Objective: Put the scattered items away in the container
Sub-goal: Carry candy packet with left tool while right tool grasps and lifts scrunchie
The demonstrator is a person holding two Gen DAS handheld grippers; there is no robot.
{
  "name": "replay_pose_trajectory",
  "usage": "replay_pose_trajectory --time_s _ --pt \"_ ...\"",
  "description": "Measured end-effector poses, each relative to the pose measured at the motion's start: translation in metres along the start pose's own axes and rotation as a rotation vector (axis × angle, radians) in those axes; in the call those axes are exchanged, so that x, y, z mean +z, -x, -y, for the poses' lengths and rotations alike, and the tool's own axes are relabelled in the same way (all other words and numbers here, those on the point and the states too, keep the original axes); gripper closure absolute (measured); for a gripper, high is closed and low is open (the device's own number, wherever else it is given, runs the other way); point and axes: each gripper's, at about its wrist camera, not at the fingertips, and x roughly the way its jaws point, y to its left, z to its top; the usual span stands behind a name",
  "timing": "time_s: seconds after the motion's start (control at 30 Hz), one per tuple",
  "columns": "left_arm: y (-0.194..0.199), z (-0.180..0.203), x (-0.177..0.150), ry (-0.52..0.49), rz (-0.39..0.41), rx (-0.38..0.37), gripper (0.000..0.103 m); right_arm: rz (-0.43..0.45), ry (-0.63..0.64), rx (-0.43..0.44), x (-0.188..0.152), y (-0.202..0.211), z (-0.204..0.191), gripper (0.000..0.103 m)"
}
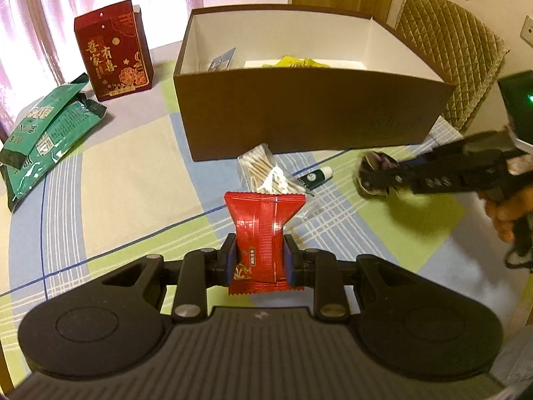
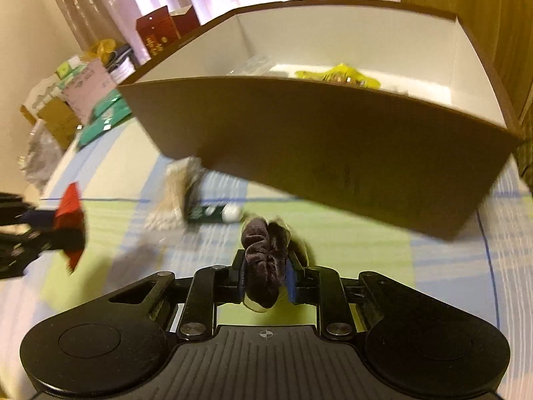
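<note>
My left gripper (image 1: 260,246) is shut on a red snack packet (image 1: 263,230), held upright above the checked tablecloth. To the right my right gripper (image 1: 373,176) comes in low, shut on a dark purple scrunchie (image 2: 263,250) in a clear wrapper; the right wrist view shows the pads pressing its sides at the right gripper (image 2: 266,266). The brown open box (image 1: 299,116) with white inner walls stands just beyond both. A bag of cotton swabs (image 1: 266,173) and a small green tube (image 1: 314,178) lie on the cloth in front of the box.
Yellow packets (image 1: 296,63) and a blue card lie inside the box. Green bags (image 1: 43,133) lie at the left edge, a red gift box (image 1: 113,50) stands behind them. A quilted chair back (image 1: 456,56) rises at the right, and a hand (image 1: 503,206) holds the right gripper.
</note>
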Motion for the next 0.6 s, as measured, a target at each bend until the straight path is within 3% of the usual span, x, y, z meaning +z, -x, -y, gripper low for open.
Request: replay_pose_trajectory --time_s 0.23,0.6 --pt "0.013 0.003 0.014 -0.032 0.027 -0.026 0.080 -0.031 -0.035 0.135 0.002 0.047 0.006 0.078" --pt "0.032 0.012 0.079 -0.210 0.100 -0.029 0.080 0.105 0.071 0.123 0.068 0.121 0.017 0.078"
